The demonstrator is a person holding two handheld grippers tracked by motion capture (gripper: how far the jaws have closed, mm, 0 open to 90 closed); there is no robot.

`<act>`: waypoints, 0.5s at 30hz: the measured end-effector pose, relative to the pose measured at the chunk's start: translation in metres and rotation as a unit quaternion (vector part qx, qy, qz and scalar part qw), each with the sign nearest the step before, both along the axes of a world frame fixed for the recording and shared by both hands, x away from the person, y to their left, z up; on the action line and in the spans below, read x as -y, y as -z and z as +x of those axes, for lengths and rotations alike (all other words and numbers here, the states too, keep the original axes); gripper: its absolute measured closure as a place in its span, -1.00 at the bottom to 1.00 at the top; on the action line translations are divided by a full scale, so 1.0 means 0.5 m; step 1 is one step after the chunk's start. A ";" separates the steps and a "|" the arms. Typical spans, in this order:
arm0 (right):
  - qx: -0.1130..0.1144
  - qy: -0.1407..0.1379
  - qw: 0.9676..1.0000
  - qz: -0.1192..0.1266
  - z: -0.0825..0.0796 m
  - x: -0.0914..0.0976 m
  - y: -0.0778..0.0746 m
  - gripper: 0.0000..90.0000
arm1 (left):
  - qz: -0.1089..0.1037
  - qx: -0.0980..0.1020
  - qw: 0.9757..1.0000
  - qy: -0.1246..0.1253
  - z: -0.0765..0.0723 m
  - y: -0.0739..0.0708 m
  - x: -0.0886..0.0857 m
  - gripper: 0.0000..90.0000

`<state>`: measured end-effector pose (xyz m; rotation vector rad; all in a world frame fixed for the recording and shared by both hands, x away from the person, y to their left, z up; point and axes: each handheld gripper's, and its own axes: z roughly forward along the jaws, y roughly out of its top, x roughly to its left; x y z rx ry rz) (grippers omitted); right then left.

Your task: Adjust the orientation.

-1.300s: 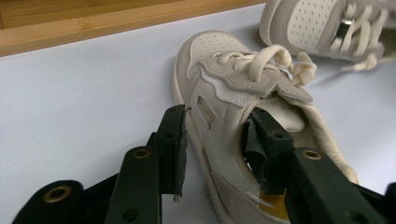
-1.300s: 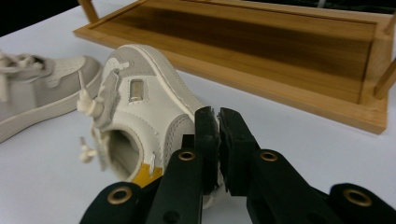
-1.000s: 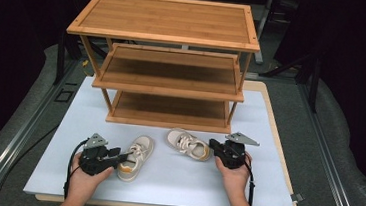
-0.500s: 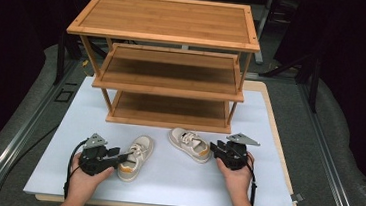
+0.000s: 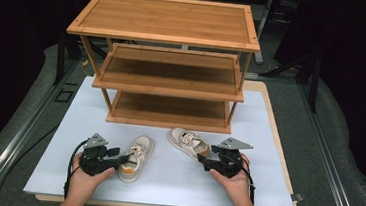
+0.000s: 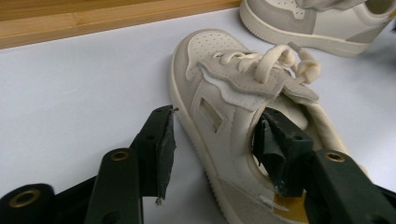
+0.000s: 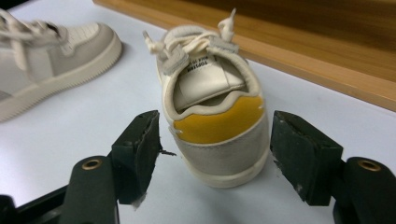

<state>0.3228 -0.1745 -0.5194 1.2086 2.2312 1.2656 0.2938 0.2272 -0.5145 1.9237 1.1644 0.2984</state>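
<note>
High view: two small cream shoes were seen lying on the white mat (image 5: 263, 190) just in front of the wooden rack (image 5: 166, 71), one at each gripper. The left shoe (image 5: 135, 156) lay before the rack's middle with its toe toward the bottom shelf; the right shoe (image 5: 190, 143) lay nearer the rack's right front leg, turned at a slant.

The left gripper (image 5: 118, 158) had just been opening. Its jaws were spread, with the left shoe's side wall standing between them — one pad (image 6: 164, 149) was clear of the outside, the other sat inside the collar without visible pressure. The right gripper (image 5: 206, 161) had likewise just been opening, and its jaws stood wide on either side of the yellow heel tab (image 7: 218, 122), with gaps showing at both pads.

Neither shoe was held, so both were judged released on the mat. A snag was judged possible on the left if that gripper were drawn back carelessly: the inner pad could catch the collar or the loose laces (image 6: 268, 58) and drag the shoe away from the rack. On the right, a sideways sweep could nudge the heel.
</note>
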 end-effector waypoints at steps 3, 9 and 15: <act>0.002 -0.001 1.000 -0.008 0.007 -0.015 0.010 -0.28 | -0.013 0.001 1.000 0.008 -0.001 -0.001 0.004 0.02; 0.001 0.004 1.000 -0.010 0.018 -0.025 0.020 -0.38 | -0.021 0.000 1.000 0.018 -0.001 0.000 0.008 0.06; 0.008 0.001 1.000 -0.027 0.022 -0.035 0.029 -0.39 | -0.042 -0.011 0.999 0.017 0.004 0.008 0.006 0.22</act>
